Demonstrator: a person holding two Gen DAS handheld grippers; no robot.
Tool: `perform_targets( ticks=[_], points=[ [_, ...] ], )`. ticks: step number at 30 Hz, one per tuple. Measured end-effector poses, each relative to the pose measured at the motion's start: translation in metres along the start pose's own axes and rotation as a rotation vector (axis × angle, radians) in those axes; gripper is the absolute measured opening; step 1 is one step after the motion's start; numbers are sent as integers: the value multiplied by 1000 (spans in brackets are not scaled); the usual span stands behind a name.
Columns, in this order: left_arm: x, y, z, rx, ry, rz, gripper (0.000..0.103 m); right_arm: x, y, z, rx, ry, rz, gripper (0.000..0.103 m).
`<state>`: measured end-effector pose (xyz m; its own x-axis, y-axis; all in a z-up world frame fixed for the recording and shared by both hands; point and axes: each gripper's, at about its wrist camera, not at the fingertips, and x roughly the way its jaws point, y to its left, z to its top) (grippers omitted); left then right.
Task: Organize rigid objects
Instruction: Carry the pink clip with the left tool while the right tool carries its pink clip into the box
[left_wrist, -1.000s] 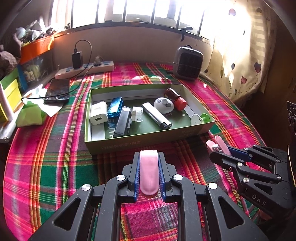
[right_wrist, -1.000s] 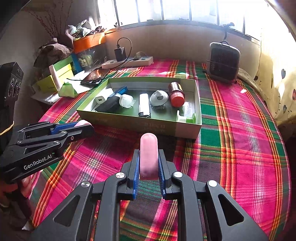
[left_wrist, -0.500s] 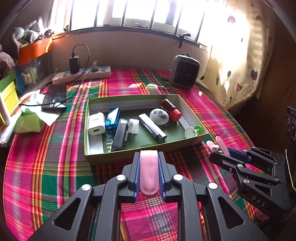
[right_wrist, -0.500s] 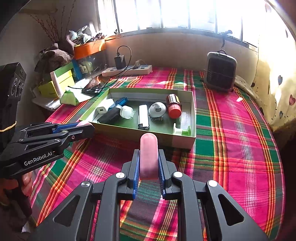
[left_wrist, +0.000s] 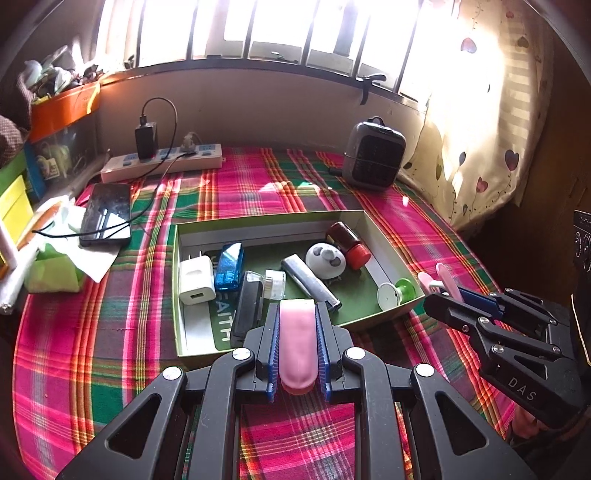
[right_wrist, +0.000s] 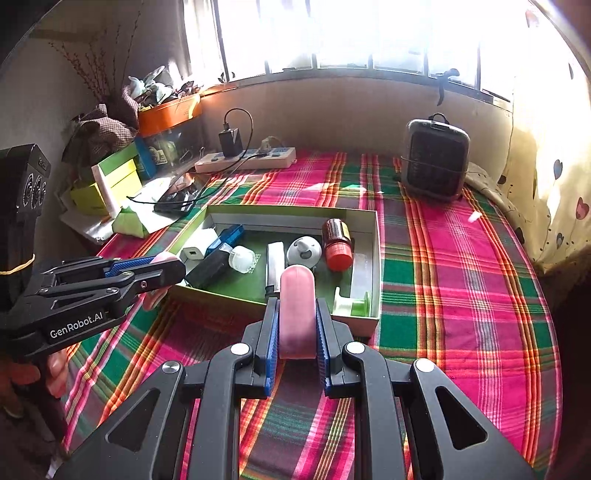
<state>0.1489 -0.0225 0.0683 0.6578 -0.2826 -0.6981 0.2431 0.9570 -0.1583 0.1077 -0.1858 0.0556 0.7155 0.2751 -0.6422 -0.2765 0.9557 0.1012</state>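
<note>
Both grippers have drawn back from the green box (left_wrist: 384, 320) — jaws each still clamped on a pink piece (left_wrist: 296, 343)

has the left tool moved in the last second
Yes. The left tool has moved forward and up: its tip now overlaps the green box's near wall, which lay clear ahead earlier.

You've got a pink rounded piece (left_wrist: 297, 345) pinched lengthwise in your left tool (left_wrist: 297, 314), and a second pink piece (right_wrist: 296, 310) standing up between the pads of your right tool (right_wrist: 296, 306). Ahead, the green tray (left_wrist: 391, 314) holds a white charger (left_wrist: 195, 280), blue drive (left_wrist: 229, 266), black case (left_wrist: 248, 314), silver lighter (left_wrist: 310, 282), white round gadget (left_wrist: 325, 260) and red-capped bottle (left_wrist: 349, 240).
</note>
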Motion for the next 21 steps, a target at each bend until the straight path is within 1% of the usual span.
perform_targets(
  ticks=[10, 19, 21],
  points=[
    [17, 8, 25, -8, -4, 2, 17, 21, -8, 22, 32, -4, -6, 19],
    [41, 12, 45, -17, 21, -24, 17, 50, -14, 27, 43, 37, -3, 19],
    [47, 12, 49, -20, 27, -21, 17, 55, -15, 27, 39, 50, -5, 19]
  ],
)
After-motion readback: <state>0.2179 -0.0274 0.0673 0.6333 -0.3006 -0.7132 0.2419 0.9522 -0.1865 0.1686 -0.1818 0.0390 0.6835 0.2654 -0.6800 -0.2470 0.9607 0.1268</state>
